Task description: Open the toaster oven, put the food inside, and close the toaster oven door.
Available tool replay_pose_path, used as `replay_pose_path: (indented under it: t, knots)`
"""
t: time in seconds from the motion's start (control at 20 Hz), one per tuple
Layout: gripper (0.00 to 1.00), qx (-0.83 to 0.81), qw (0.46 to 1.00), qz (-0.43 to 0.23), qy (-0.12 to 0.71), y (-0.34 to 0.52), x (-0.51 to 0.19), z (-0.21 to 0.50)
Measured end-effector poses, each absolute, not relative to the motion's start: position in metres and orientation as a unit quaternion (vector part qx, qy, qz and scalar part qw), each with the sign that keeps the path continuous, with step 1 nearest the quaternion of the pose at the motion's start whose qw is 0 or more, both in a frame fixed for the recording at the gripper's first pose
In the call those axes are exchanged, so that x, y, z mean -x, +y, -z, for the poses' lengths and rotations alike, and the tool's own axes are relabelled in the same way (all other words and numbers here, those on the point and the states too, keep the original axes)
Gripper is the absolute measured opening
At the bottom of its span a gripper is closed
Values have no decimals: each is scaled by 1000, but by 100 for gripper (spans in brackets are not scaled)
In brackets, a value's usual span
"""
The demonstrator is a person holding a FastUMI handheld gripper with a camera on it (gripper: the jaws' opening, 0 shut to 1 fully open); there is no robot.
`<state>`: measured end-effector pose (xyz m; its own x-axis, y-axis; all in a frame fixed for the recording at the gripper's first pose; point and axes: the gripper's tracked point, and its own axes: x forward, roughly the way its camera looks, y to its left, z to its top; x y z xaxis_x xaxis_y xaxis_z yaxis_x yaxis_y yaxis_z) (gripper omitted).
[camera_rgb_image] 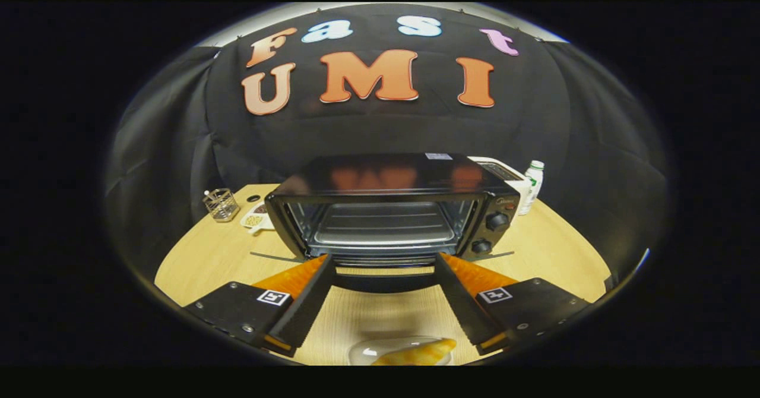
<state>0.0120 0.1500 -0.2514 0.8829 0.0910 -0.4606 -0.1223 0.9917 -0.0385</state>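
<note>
We see the toaster oven (389, 208) standing on the wooden table (552, 249) just beyond the gripper (383, 261), its door (385, 279) dropped flat toward us so the cavity and its wire rack (383, 227) lie open. The gripper's fingers are spread wide and grasp nothing; their tips sit at the two near corners of the lowered door, whether touching it we cannot tell. Between the fingers a bare strip of table runs from the door's dark front edge back toward us, and at its near end lies the food (421, 352), a yellowish piece on a clear plate (362, 350), below the fingers. Two knobs (490, 231) line the oven's right face. Left of the oven there is open tabletop, with a wire mesh cup (221, 204) and a small dish (256, 217) at the far left edge. A white bottle (532, 185) stands at the far right, behind the oven's corner.
</note>
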Motion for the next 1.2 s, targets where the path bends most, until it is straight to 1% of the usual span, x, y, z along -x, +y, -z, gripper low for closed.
replay_pose_path:
  t: [0.4, 1.05, 1.2]
  knots:
    - [99, 39, 964, -51, 257, 144, 16, 280]
    - [98, 39, 935, -43, 349, 134, 52, 363]
    - [99, 29, 934, -39, 354, 136, 50, 369]
